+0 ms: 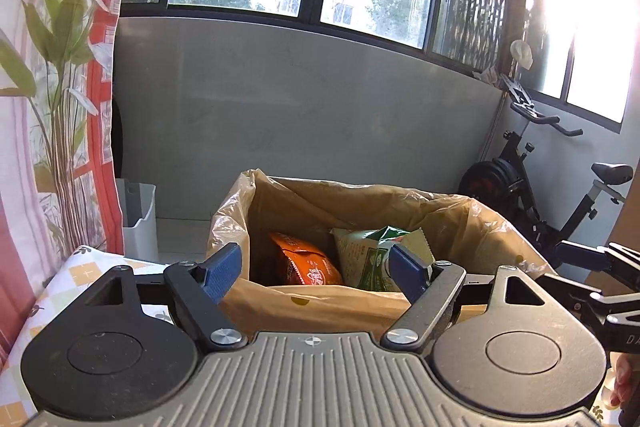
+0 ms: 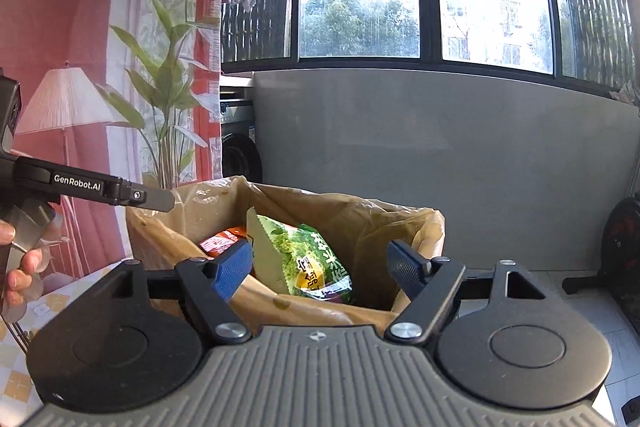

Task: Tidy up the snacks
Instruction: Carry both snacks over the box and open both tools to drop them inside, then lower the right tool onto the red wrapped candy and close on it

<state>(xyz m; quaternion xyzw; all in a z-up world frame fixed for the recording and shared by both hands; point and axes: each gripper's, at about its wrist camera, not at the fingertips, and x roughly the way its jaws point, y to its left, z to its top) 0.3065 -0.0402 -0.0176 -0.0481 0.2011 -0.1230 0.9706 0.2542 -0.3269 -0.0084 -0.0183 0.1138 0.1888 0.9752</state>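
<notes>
Balcony setting: grey wall under windows, exercise bike [image 1: 532, 187] at right, patterned tablecloth [image 1: 86, 269] at lower left. Plastic-lined box [image 1: 492, 231] sits ahead of both tools. Inside it: orange packet [image 1: 306, 263] beside green packet [image 2: 308, 259], touching. Left gripper [image 1: 316, 271] spread wide, empty. Right gripper [image 2: 320, 267] likewise spread, empty. Judgement: two snacks stowed; no loose snacks in view, so the remainder cannot be assessed.
</notes>
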